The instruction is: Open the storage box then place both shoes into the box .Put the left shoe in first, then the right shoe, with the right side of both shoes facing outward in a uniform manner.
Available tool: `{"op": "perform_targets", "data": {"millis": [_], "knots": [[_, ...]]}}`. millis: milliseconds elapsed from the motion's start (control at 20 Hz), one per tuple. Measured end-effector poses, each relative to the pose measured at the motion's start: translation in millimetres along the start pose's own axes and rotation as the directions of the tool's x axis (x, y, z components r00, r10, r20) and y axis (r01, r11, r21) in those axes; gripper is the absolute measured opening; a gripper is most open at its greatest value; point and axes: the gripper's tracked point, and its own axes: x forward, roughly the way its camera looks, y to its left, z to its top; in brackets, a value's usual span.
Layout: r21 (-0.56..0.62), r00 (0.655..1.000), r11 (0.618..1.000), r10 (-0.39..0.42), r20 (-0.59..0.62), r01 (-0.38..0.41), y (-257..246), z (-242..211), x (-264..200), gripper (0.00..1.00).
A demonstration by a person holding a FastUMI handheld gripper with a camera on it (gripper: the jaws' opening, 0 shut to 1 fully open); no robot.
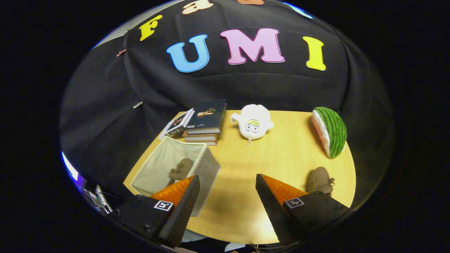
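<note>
A clear storage box (207, 165) stands on the wooden table (281, 154), ahead of my left finger, with its top open. One brown shoe (181, 169) lies inside it, seen through the wall. A second brown shoe (319, 181) sits on the table just beyond my right finger, laces showing. My gripper (227, 191) hovers above the table's near part, open, with nothing between its fingers. The left finger overlaps the box's near corner in the view.
A stack of books (205, 123) lies at the table's far left, behind the box. A white plush toy (253, 123) sits at the far middle. A watermelon-slice cushion (330, 131) stands at the far right, beyond the loose shoe.
</note>
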Motion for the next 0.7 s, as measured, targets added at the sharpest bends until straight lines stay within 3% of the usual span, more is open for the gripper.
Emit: {"op": "perform_targets", "data": {"millis": [400, 700], "knots": [[0.019, 0.99, 0.992, -0.124, -0.065, 0.125, -154.2, -45.2, -14.4, 0.98], [-0.008, 0.975, 0.984, -0.178, -0.131, 0.179, -228.7, -83.7, -7.9, 0.98]]}}
